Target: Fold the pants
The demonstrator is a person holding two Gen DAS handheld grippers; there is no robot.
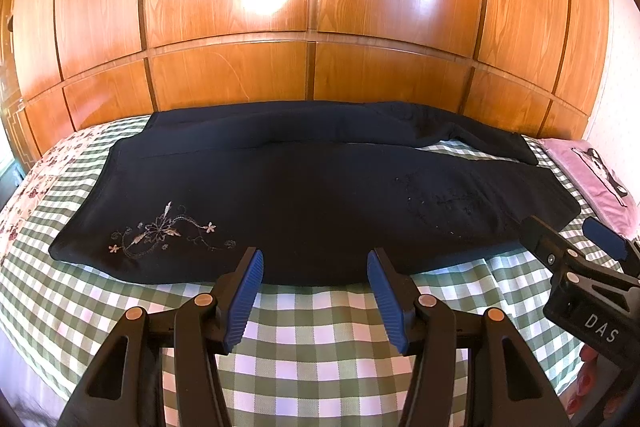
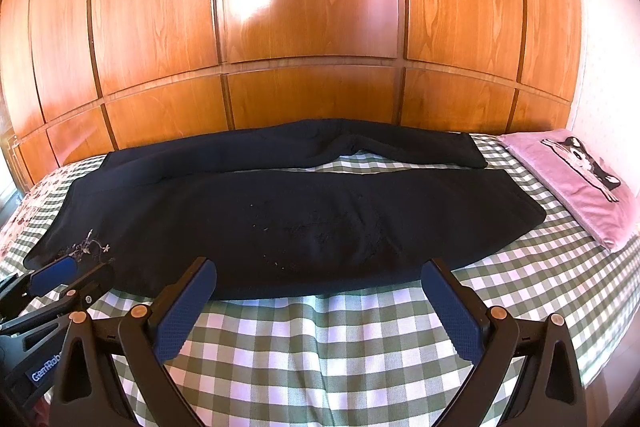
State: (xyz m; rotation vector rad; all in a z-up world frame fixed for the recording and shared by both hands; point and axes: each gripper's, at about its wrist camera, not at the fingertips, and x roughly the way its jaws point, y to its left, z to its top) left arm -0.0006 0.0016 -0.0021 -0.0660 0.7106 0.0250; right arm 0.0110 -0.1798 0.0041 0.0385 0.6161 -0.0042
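Observation:
Black pants [image 1: 304, 203] lie flat across the bed, waist at the left with pale floral embroidery [image 1: 160, 231], both legs running right, the far leg [image 1: 460, 135] splayed away. They also show in the right wrist view [image 2: 304, 223]. My left gripper [image 1: 315, 259] is open and empty, hovering at the near edge of the pants' middle. My right gripper [image 2: 320, 273] is open and empty, near the front edge of the near leg. In the left wrist view the right gripper [image 1: 576, 239] shows at the right; in the right wrist view the left gripper [image 2: 76, 273] shows at the left.
The bed has a green-and-white checked cover [image 1: 320, 347], which also shows in the right wrist view [image 2: 320, 347]. A pink pillow with a cartoon print [image 2: 580, 183] lies at the right end. A glossy wooden wardrobe [image 2: 312, 27] stands right behind the bed.

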